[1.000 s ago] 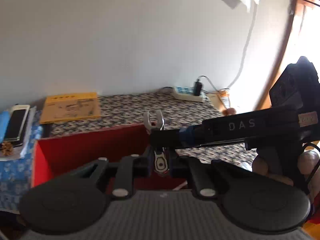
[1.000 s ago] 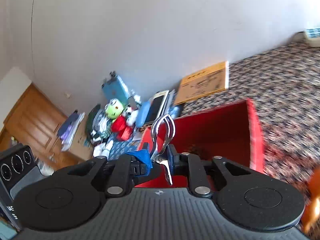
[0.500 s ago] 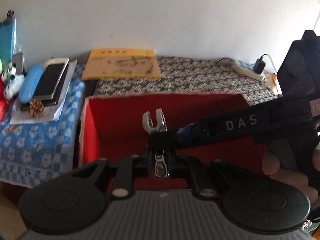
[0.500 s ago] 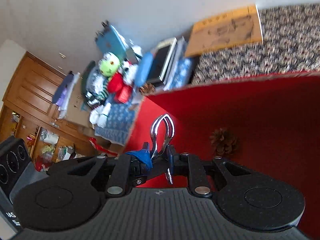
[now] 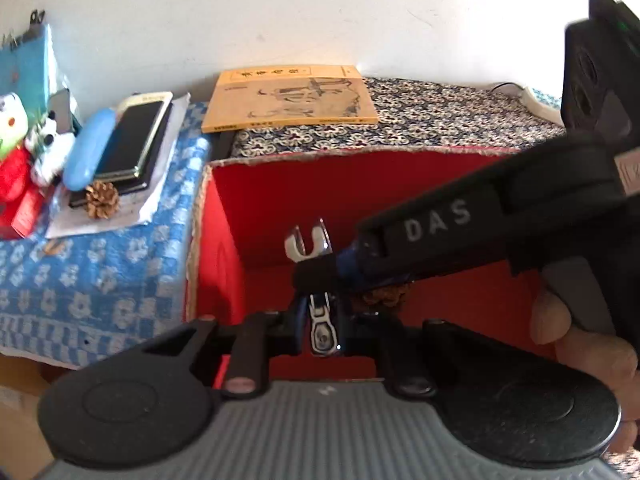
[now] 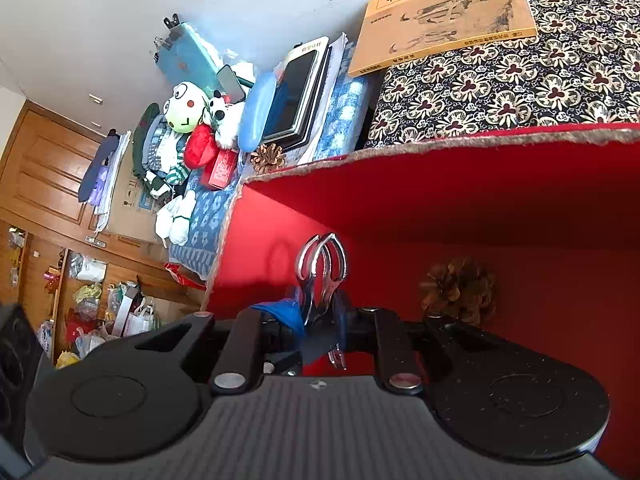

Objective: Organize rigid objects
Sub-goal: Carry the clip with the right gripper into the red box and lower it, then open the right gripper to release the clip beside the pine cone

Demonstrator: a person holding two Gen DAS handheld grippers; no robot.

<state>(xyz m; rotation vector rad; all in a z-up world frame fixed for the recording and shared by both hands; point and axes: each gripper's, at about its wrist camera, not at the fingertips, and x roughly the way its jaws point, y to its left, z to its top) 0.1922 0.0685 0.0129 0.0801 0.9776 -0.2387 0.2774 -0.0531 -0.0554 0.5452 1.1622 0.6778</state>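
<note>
Both grippers, left (image 5: 320, 320) and right (image 6: 320, 320), are clamping the wrench (image 5: 306, 242), pointing forward, open end over red box (image 5: 224, 240).

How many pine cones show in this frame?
2. One pine cone lies inside the red box; the other pine cone sits outside on the blue cloth by the phones. The grippers may hide others.

Both views are bright with daylight. The red box (image 6: 500, 200) holds a soft shadow on its inner wall. The fisheye lens bends the yellow book (image 6: 444, 12) near the edge, and corners go dark.
</note>
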